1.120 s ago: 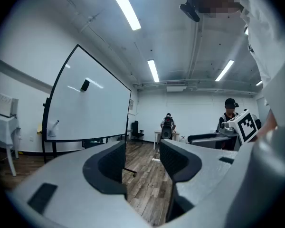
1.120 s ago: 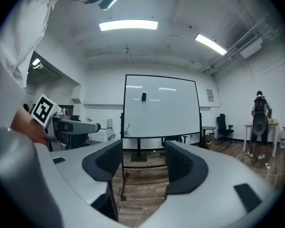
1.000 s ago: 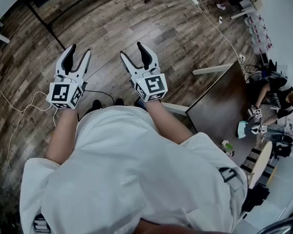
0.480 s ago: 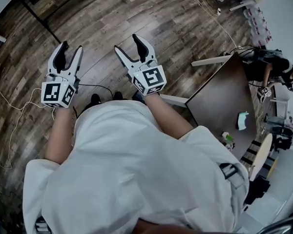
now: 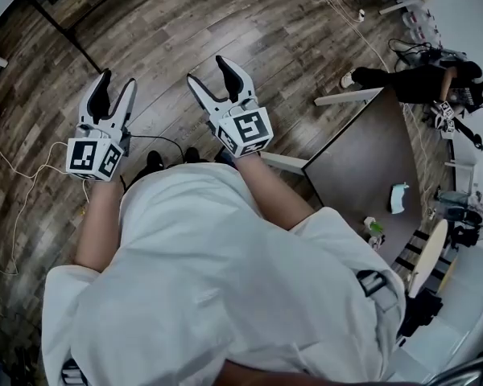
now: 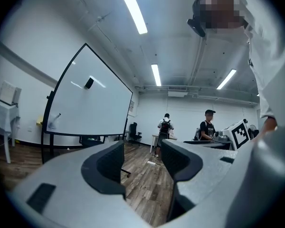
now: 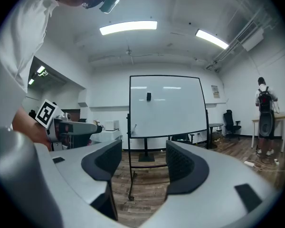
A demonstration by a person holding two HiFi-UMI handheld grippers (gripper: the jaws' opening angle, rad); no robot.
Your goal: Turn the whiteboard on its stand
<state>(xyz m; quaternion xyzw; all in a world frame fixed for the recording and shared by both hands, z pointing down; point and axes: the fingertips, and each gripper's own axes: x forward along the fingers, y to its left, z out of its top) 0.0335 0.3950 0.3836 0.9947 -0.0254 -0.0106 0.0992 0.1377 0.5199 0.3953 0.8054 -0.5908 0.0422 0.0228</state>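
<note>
Both left gripper (image 5: pixel 117 80) and right gripper (image 5: pixel 208 71), jaws apart, face the whiteboard (image 7: pixel 165 106).

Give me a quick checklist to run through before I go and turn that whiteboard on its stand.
1. Left claw free: ok; jaws apart, just been opening, nothing between them.
2. Right claw free: ok; jaws apart, nothing between them.
3. Whiteboard in sight: ok; upright on its stand, straight ahead in the right gripper view.
4. Whiteboard within reach: not ok; it stands off across the floor, and neither claw touches it.
5. Path underfoot: cannot tell; a black cable lies on the floor close by.
6. Bystanders clear of the board: ok; the person with a backpack stands well off to its right.
</note>
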